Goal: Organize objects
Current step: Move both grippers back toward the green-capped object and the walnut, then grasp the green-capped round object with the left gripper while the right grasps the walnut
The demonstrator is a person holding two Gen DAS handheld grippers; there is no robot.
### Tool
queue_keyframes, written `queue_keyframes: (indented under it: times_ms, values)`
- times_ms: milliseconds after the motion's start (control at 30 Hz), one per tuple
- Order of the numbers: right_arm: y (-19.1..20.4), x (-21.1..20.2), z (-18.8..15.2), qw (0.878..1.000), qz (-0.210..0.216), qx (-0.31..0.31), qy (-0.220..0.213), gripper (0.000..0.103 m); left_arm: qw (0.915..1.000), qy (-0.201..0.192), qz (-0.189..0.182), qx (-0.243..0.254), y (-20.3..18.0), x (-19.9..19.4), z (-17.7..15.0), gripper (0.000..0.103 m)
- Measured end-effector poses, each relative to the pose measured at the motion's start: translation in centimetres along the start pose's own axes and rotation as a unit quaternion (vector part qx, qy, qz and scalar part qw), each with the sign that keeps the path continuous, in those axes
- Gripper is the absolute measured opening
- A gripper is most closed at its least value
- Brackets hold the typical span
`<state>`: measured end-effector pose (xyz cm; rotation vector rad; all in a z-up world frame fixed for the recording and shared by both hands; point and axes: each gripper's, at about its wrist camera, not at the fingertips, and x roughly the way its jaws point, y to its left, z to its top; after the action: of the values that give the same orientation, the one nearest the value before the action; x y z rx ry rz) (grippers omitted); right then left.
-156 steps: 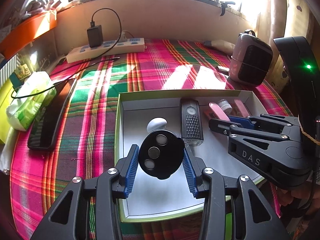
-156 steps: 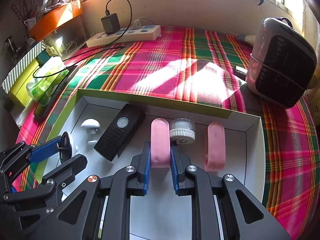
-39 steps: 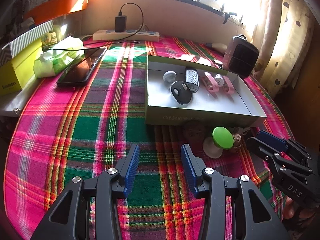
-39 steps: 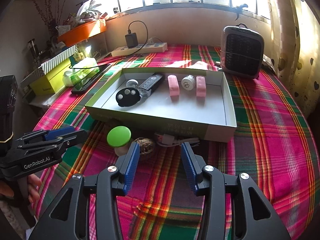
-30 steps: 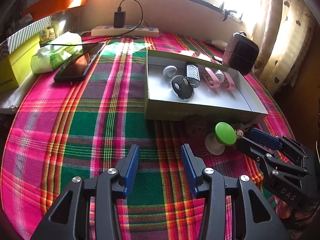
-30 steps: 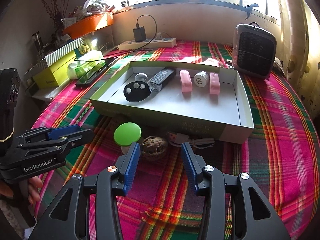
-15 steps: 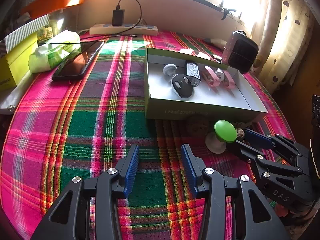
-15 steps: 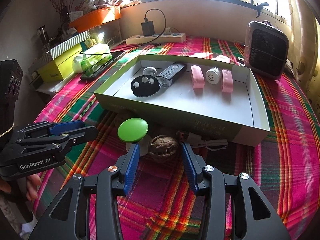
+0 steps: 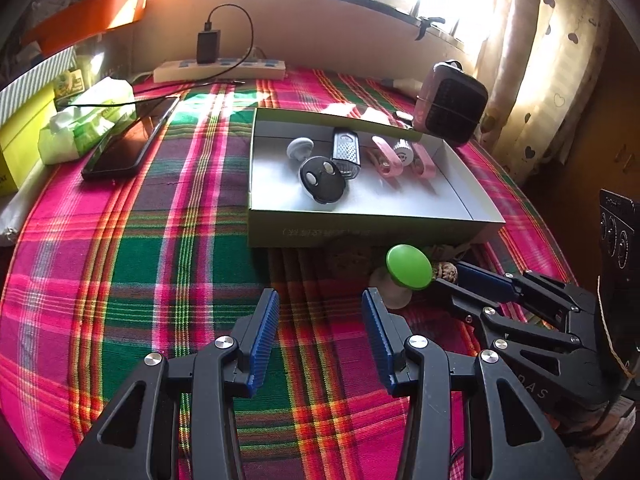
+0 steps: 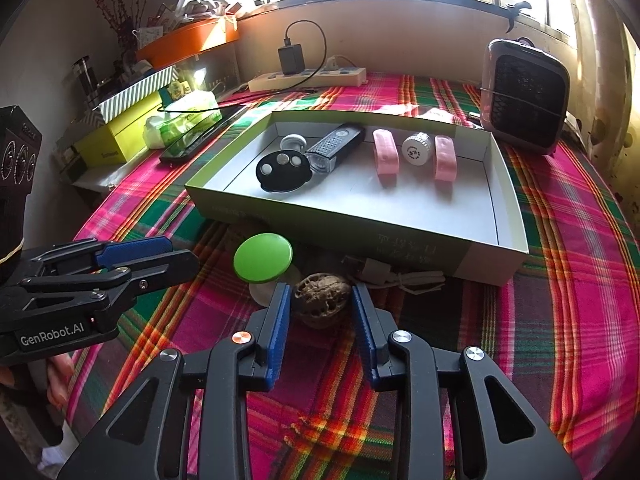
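A shallow box (image 10: pixel 496 256) (image 9: pixel 360 236) holds a black round piece (image 10: pixel 283 171), a black remote (image 10: pixel 336 146), a white knob (image 10: pixel 293 143), two pink pieces (image 10: pixel 386 158) and a white cap (image 10: pixel 416 150). In front of the box lie a brown walnut (image 10: pixel 322 306), a green-topped knob (image 10: pixel 263 258) (image 9: pixel 409 267) and a white cable (image 10: pixel 400 276). My right gripper (image 10: pixel 320 312) is open with the walnut between its fingers. My left gripper (image 9: pixel 318 328) is open and empty over the cloth, left of the green knob.
A pink heater (image 10: pixel 524 96) stands at the back right. A power strip (image 10: pixel 308 76) with a charger lies along the wall. A tablet (image 9: pixel 132 144), a tissue pack (image 9: pixel 86 120) and a yellow box (image 10: pixel 116 140) sit at the left.
The right gripper has moved forward and down until its open fingers flank the walnut. The left gripper has hardly moved and stays open.
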<state>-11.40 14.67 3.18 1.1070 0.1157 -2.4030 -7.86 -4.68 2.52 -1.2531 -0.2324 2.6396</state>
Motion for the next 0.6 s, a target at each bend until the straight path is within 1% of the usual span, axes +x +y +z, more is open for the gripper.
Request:
queue_keyframes:
  times_ms: [333, 467, 600]
  values:
    - [-1.1, -1.0, -0.8, 1.0, -0.019, 0.004, -0.002, 0.032, 0.9994, -0.002, -0.032, 0.014, -2.5, 0.5, 0.5, 0.042]
    - [-1.7, -1.4, -1.1, 1.0, -0.024, 0.01, -0.004, 0.032, 0.9991, 0.0, -0.034, 0.026, -3.6, 1.0, 0.8, 0.042]
    - [-2.4, -1.9, -1.4, 0.999, -0.029, 0.014, -0.006, 0.032, 0.9991, 0.004, -0.025, 0.035, -4.5, 1.7, 1.0, 0.042]
